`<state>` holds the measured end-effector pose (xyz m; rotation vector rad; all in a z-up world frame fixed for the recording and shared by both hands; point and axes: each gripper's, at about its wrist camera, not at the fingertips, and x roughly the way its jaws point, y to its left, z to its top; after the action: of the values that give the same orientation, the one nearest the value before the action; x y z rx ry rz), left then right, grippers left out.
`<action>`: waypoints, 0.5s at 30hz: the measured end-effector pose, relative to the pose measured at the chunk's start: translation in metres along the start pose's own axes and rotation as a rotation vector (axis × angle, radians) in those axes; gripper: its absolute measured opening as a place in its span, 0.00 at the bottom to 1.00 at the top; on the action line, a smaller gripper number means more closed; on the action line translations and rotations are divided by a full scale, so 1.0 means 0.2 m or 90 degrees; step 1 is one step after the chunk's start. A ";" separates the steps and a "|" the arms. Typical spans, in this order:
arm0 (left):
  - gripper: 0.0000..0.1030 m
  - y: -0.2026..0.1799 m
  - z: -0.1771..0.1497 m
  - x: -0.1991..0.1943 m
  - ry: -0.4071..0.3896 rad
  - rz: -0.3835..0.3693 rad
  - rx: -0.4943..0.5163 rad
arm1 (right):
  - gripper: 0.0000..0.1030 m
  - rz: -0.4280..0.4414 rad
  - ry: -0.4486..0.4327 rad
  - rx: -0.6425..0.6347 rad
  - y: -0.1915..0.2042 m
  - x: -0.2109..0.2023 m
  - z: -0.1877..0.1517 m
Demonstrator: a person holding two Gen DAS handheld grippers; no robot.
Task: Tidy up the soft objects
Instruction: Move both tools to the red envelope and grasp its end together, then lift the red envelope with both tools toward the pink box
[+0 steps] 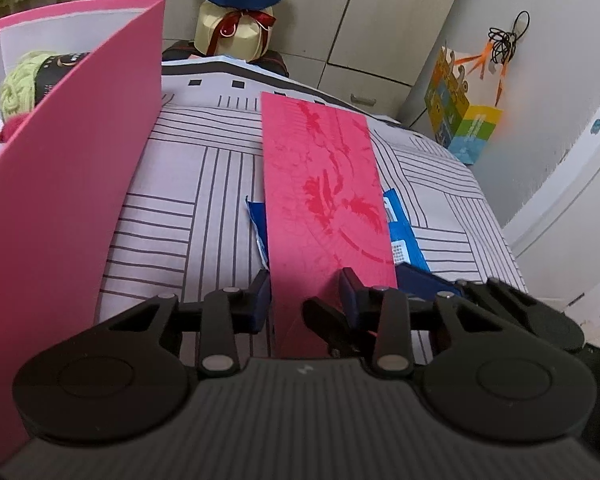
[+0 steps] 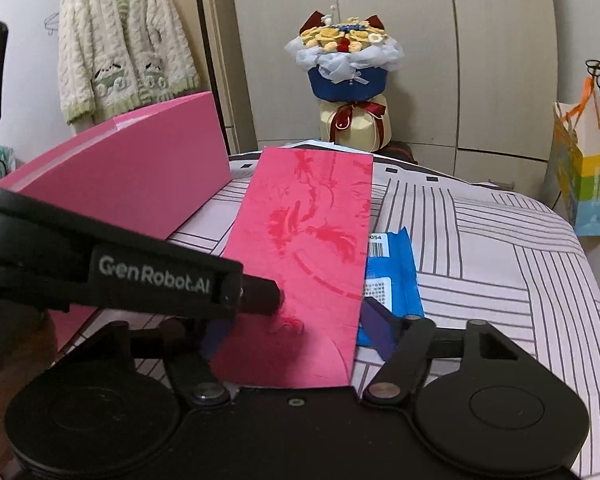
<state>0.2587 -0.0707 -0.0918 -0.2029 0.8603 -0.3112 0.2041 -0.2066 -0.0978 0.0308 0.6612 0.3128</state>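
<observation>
Both grippers tilt downward side by side: left gripper [image 1: 306,280] pinched narrow, right gripper [image 2: 300,332] wider apart.

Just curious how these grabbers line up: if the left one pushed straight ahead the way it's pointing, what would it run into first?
The red envelope: it already lies between the left gripper fingers and stretches ahead along that line. Beyond it comes the striped bed cover, though depth is hard to judge.

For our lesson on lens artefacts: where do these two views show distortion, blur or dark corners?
Left wrist view: the cupboard doors bow outward, and the pink box looms large at the edge. Right wrist view: black vignetting fills the top corners, the striped bedcover curves away, and the left gripper's near body is slightly soft.
</observation>
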 end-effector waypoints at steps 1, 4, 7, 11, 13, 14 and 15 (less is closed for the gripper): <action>0.34 0.01 0.00 -0.01 -0.001 0.001 -0.001 | 0.69 0.002 0.000 0.005 0.00 -0.01 0.00; 0.34 0.01 -0.01 -0.04 -0.008 -0.002 -0.001 | 0.69 0.008 -0.005 0.021 0.00 -0.05 -0.01; 0.34 0.00 -0.03 -0.08 -0.012 -0.014 0.000 | 0.73 0.020 -0.007 0.055 -0.01 -0.08 -0.02; 0.34 -0.01 -0.06 -0.14 -0.015 -0.029 0.004 | 0.79 0.029 -0.016 0.065 0.02 -0.16 -0.03; 0.34 -0.02 -0.07 -0.17 -0.019 -0.035 0.009 | 0.80 0.027 -0.018 0.058 0.05 -0.20 -0.03; 0.34 -0.02 -0.07 -0.19 -0.022 -0.038 0.012 | 0.80 0.024 -0.020 0.054 0.06 -0.22 -0.04; 0.34 -0.03 -0.08 -0.21 -0.025 -0.042 0.015 | 0.80 0.021 -0.021 0.052 0.08 -0.24 -0.04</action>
<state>0.2194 -0.0620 -0.0701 -0.2150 0.8117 -0.3780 0.1586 -0.2069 -0.0737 0.1243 0.6410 0.3161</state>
